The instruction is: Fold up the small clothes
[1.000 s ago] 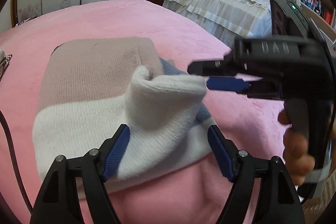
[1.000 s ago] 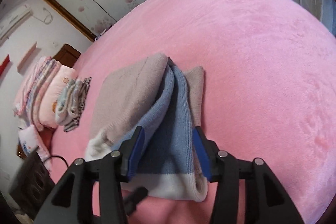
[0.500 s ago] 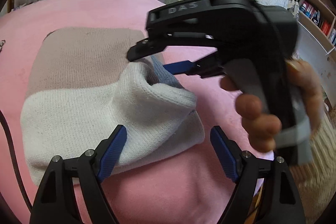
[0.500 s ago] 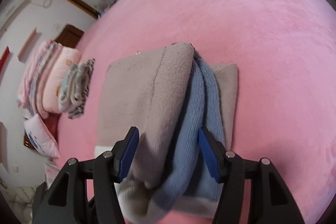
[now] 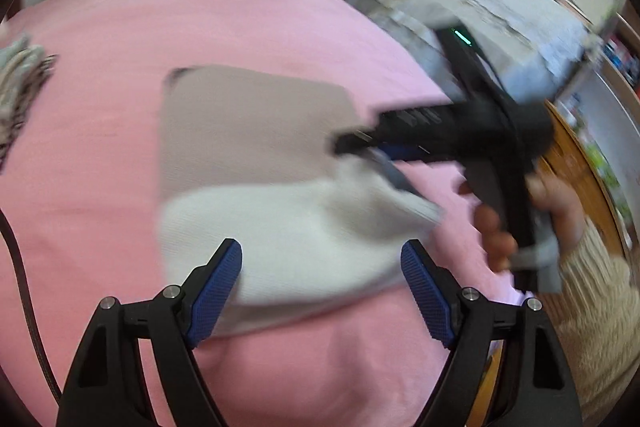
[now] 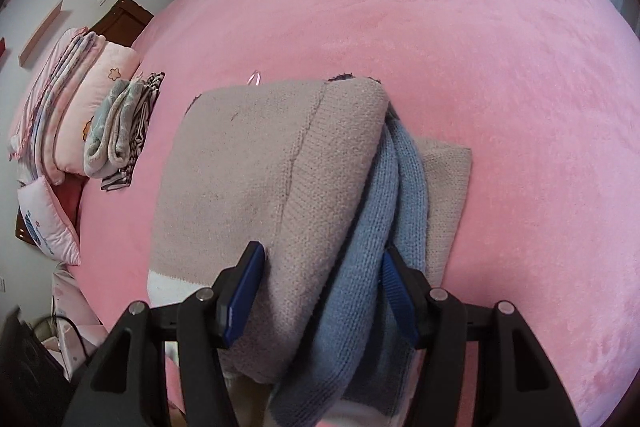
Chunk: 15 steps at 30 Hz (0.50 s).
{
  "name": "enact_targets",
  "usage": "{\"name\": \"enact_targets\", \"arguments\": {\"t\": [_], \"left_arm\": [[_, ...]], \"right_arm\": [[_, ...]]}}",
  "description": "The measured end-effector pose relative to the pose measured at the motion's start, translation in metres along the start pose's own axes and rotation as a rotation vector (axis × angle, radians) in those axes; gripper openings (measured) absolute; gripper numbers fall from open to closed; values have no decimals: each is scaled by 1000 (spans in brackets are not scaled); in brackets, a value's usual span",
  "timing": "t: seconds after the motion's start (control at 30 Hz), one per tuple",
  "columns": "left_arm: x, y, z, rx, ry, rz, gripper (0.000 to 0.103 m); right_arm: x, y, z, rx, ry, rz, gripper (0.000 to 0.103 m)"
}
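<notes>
Folded sweater (image 6: pixel 256 187) on pink bed (image 6: pixel 500 67)

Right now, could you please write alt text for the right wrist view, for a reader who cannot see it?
A folded knitted sweater, taupe with blue and white parts, lies on a pink blanket, its thick folded edge between the jaws of the right gripper. Folded bedding and small clothes are stacked at the far left.

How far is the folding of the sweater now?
Done: the sweater already lies folded into a block on the pink bed. In hand: the right tool straddles its thick edge; the left tool is open. Left: flattening that raised edge.
</notes>
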State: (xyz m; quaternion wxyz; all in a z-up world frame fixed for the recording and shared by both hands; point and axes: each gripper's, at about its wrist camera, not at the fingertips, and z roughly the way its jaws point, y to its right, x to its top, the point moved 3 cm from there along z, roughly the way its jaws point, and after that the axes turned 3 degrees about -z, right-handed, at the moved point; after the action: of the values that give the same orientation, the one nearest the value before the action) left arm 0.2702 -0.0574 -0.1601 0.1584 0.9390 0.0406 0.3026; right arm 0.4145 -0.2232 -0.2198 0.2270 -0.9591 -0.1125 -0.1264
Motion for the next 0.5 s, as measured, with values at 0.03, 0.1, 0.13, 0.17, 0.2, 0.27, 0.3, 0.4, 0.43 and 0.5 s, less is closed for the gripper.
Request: {"name": "enact_targets", "arguments": {"t": [0.03, 0.1, 0.13, 0.17, 0.2, 0.27, 0.3, 0.4, 0.43, 0.5], "left_arm": [[7, -9, -1, 32, 17, -21, 81], [16, -28, -1, 97, 29, -61, 81], [20, -38, 0, 107, 31, -82, 81], [24, -42, 4, 118, 36, -96, 81], [28, -49, 8, 145, 38, -108, 81], [38, -60, 17, 170, 30, -118, 81], [39, -63, 20, 179, 24, -126, 81], [45, -66, 33, 177, 8, -146, 81], [43, -66, 37, 176, 7, -142, 81], [34, -68, 40, 181, 2, -129, 81]], "right_arm": [[0, 0, 1, -4, 1, -3, 59], [0, -4, 2, -19, 7, -21, 54], [0, -6, 2, -22, 7, -35, 45], [0, -9, 3, -31, 9, -46, 41], [-1, -11, 3, -51, 16, -63, 40], [-4, -14, 1, -69, 33, -87, 28], [-5, -15, -1, -74, 43, -100, 26], [-11, -21, -12, -93, 90, -146, 23], [-14, -22, -18, -97, 112, -159, 22], [-20, -20, -29, -99, 145, -166, 22]]}}
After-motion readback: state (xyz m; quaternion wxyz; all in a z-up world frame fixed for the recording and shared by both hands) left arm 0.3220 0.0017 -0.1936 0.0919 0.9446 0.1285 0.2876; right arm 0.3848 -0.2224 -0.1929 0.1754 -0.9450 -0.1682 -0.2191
